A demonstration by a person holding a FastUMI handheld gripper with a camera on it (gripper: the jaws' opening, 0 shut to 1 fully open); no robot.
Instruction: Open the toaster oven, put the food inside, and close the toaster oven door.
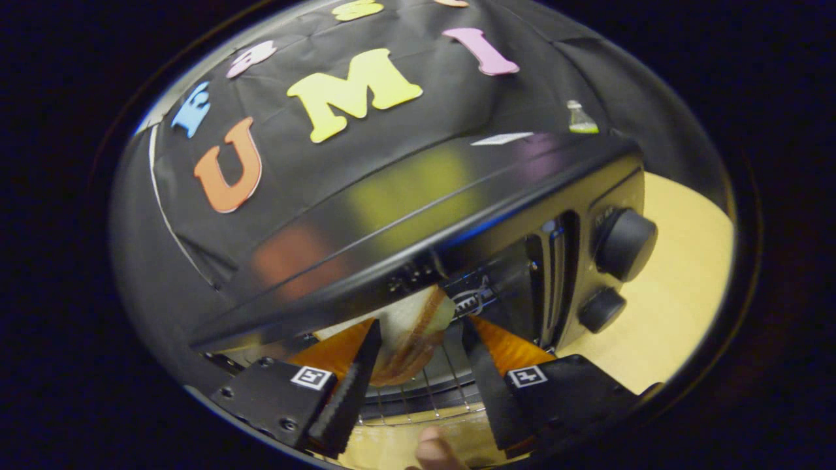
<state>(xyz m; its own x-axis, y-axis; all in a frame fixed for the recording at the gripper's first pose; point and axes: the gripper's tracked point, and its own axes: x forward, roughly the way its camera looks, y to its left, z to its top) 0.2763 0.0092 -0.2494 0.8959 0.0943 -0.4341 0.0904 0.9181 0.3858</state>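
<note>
the tool reaches into the open mouth of the black toaster oven, its two fingers apart. the food, a pale round bun-like piece, sits between them over the wire rack, touching the left finger; contact with the right finger cannot be told. two knobs sit on the oven's front, which stands on the light wooden counter.

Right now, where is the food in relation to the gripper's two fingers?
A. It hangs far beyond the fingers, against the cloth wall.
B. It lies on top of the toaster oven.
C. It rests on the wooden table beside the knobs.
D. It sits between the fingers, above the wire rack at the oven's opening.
D: the food shows between the gripper fingers, over the wire rack at the toaster oven mouth; whether both fingers press on it is unclear.
</note>
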